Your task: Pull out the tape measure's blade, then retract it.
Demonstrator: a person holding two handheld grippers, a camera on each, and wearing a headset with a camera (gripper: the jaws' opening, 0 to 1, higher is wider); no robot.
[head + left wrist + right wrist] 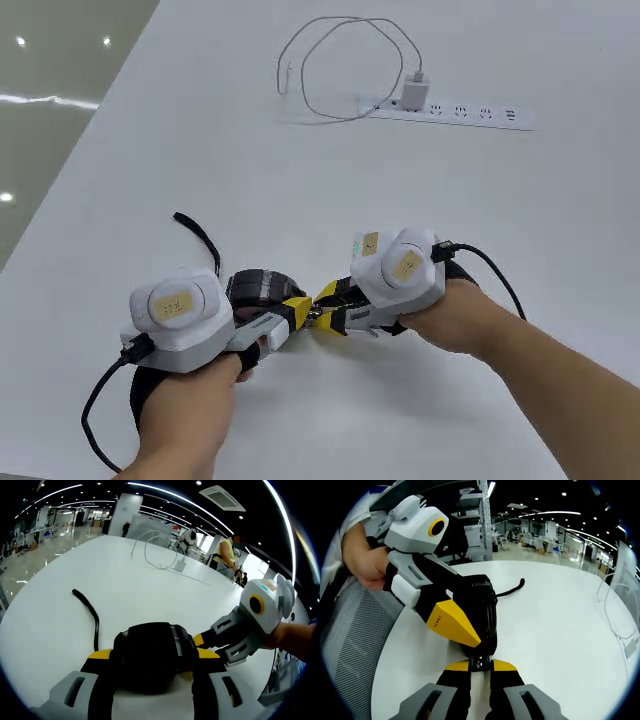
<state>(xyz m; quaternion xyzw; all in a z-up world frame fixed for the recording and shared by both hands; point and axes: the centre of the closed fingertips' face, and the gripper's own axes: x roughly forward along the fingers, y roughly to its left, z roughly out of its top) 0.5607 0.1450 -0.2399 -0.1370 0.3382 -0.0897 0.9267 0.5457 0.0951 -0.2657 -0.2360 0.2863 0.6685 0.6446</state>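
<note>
Onset of the pull. The left gripper's [152, 656] jaws clamp the black tape measure [481, 607], held low at the white counter [200, 140]. The right gripper's [480, 672] jaws pinch the end hook [479, 660], hard against the case. Almost no blade shows, so extension and retraction apparently both remain. The wrist strap [198, 238], power strip [450, 110] and charger cable [340, 60] lie clear of the pull path.

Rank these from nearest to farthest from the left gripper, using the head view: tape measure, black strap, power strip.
1. tape measure: clamped between the fingers of the left gripper, at centre.
2. black strap: lying just beyond it, to the left.
3. power strip: far back, upper right.
</note>
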